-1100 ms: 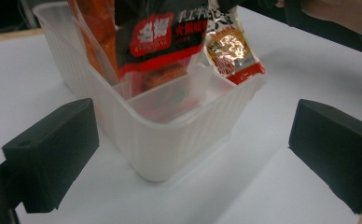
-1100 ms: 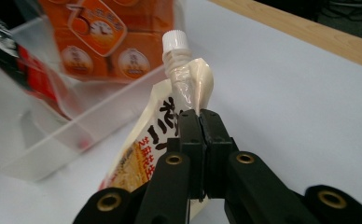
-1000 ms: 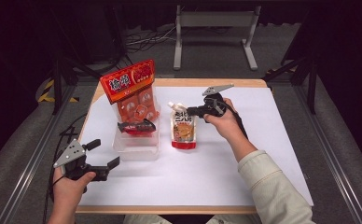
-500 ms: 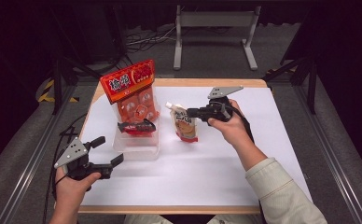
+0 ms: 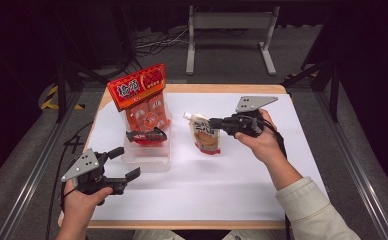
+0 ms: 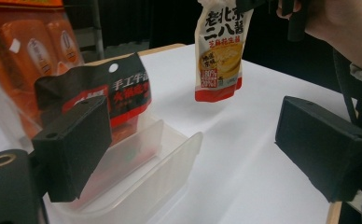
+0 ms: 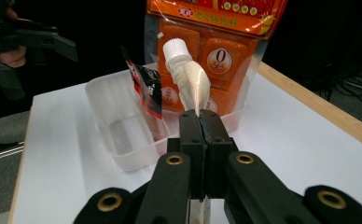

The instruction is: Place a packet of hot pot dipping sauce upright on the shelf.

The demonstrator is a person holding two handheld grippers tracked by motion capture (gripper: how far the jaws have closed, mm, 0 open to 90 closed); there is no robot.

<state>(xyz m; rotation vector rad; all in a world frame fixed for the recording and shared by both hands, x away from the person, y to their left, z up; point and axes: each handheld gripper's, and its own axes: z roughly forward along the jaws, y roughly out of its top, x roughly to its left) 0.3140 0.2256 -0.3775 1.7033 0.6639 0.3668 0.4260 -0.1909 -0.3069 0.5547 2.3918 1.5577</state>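
White-capped pouch (image 5: 205,135) hung clamped in my right tongs (image 5: 217,121), clear of the table, right of the bin (image 5: 147,159). My left tongs (image 5: 124,163) waited apart, jaws just easing inward, nothing between. I judged a steady, upright carry over the free compartment best.

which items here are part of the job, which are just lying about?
In the job:
- spouted sauce pouch, clamped in the right tongs, lifted off the table
- clear plastic bin
- left tongs, open beside the bin, jaws just been closing, nothing between them

Lying about:
- big orange snack bag, standing in the bin
- small black-and-red packet, in the bin
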